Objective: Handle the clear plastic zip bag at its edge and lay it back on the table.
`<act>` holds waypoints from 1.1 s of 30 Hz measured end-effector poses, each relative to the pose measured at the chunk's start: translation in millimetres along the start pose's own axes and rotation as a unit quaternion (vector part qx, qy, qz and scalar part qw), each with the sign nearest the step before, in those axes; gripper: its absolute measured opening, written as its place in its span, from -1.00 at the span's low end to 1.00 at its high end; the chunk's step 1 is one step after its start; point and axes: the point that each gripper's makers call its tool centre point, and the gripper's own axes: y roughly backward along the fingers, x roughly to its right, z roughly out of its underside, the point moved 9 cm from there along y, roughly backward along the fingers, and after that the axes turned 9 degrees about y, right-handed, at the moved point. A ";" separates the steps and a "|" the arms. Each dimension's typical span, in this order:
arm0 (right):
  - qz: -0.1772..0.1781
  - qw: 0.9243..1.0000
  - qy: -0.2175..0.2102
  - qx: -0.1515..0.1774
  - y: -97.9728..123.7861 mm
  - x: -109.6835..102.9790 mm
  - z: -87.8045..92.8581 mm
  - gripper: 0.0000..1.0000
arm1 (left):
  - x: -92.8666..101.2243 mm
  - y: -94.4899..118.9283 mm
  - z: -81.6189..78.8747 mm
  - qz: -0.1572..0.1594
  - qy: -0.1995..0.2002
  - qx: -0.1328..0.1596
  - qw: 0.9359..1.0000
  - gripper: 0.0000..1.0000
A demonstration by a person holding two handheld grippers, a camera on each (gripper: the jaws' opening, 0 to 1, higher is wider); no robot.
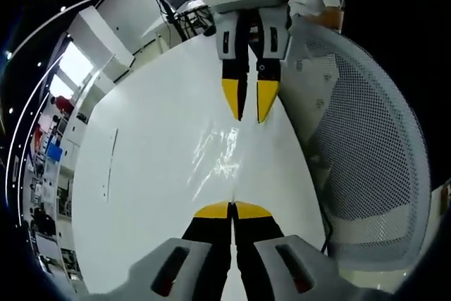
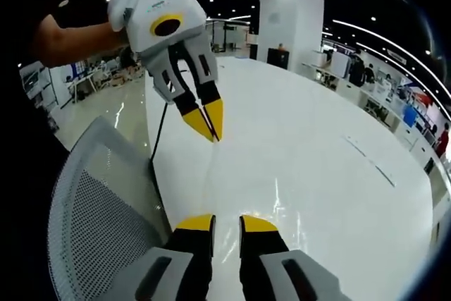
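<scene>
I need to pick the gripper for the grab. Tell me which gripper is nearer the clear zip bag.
Right, probably. The right gripper hovers, jaws open, just at the far edge of the zip bag; the left gripper, jaws shut, sits short of its near edge.

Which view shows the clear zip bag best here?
The left gripper view: the bag lies flat on the white table, its glossy wrinkles catching light between both grippers. The right gripper view gives only a faint sheen ahead of its jaws.
</scene>
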 end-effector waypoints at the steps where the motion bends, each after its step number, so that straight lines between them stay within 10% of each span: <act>1: -0.001 1.000 0.000 0.000 -0.8 -0.6 -0.1 -0.81 | 0.1 0.2 -0.8 0.000 0.000 0.002 1.000 -1.00; 33: -0.005 1.000 -0.014 0.000 -10.5 -5.2 2.8 -1.00 | -8.2 24.7 -8.0 -0.031 0.049 0.014 0.998 -0.73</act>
